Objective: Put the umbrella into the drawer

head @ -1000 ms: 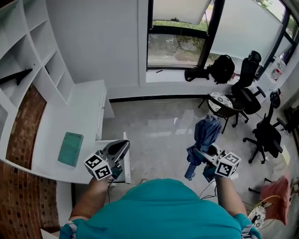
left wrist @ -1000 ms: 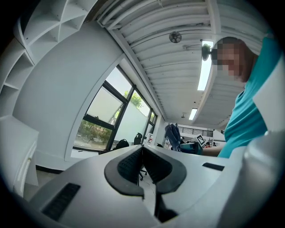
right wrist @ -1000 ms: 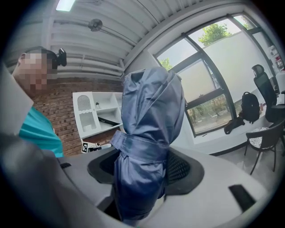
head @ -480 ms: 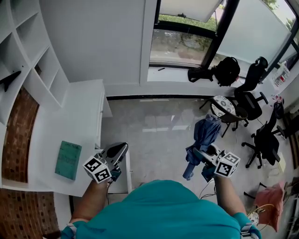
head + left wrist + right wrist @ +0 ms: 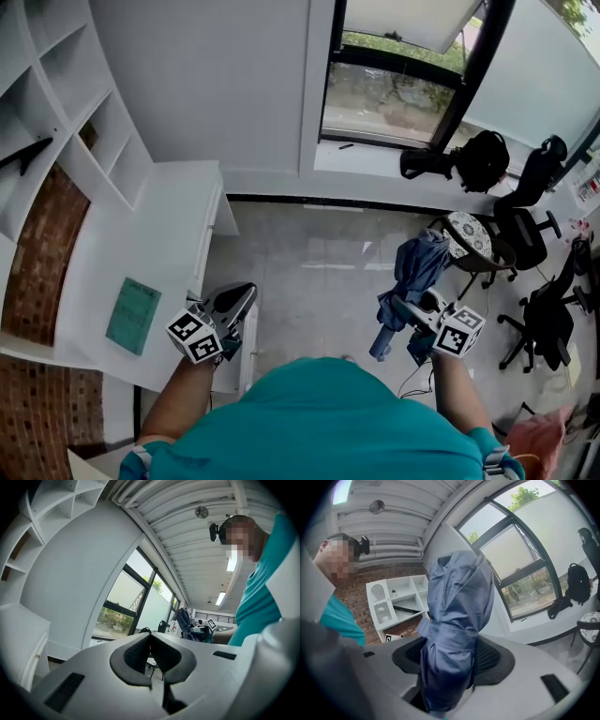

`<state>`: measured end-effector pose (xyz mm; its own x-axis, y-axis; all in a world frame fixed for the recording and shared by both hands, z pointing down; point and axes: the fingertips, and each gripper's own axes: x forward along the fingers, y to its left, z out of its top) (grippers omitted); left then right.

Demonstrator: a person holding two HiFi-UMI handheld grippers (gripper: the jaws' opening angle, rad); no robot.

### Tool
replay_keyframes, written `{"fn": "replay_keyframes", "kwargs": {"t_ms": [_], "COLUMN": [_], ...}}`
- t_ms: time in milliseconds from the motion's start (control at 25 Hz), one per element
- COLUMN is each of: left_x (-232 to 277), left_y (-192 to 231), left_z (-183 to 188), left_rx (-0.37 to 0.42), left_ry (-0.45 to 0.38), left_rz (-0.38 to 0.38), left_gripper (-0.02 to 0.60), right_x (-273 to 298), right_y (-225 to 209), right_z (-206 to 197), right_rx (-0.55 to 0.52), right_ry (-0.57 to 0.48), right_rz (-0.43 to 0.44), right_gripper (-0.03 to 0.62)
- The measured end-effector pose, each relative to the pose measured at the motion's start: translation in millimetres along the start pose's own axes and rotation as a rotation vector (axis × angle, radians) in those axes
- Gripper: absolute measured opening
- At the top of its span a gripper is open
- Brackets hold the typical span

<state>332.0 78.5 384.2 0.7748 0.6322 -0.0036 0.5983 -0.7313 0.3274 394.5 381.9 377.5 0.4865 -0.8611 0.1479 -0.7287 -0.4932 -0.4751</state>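
Observation:
A folded blue umbrella (image 5: 414,273) stands upright in my right gripper (image 5: 407,316), which is shut on its lower part, out over the floor to the right. In the right gripper view the umbrella (image 5: 457,620) fills the middle, between both pads. My left gripper (image 5: 237,302) is shut with nothing in it, beside the front edge of the white desk (image 5: 159,234). Just under it shows a strip of the pulled-out white drawer (image 5: 247,330); its inside is hidden by the gripper and my body. The left gripper view shows the umbrella (image 5: 184,622) far off to the right.
A green book (image 5: 132,315) lies on the desk. White wall shelves (image 5: 56,112) rise at the left. Office chairs (image 5: 525,234), a round stool (image 5: 467,236) and a black backpack (image 5: 486,159) stand at the right below the window. Grey floor lies between.
The view has swung, so the window and chairs sit further right. The drawer is more hidden under my body. Both grippers hold much the same places; the umbrella stays gripped.

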Motion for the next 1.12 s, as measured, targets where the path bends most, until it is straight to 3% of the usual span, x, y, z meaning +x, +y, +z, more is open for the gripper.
{"fn": "replay_keyframes", "kwargs": {"t_ms": [200, 440, 880, 1120], "left_x": [48, 91, 85, 74], "left_y": [-19, -31, -6, -7], "left_z": [4, 1, 11, 9], "left_rx": [-0.004, 0.02, 0.025, 0.018], "left_ry": [-0.056, -0.089, -0.067, -0.086], "left_rz": [0.11, 0.15, 0.069, 0.096], "left_gripper": [0.015, 0.015, 0.015, 0.015], "right_x": [-7, -12, 5, 12], "right_y": [-59, -102, -91, -85], "right_z": [25, 49, 45, 48], "right_rx": [-0.008, -0.045, 0.0, -0.033], "right_ry": [0.041, 0.076, 0.034, 0.077], "right_rz": [0.085, 0.123, 0.054, 0.077], "right_gripper": [0.278, 0.278, 0.278, 0.278]}}
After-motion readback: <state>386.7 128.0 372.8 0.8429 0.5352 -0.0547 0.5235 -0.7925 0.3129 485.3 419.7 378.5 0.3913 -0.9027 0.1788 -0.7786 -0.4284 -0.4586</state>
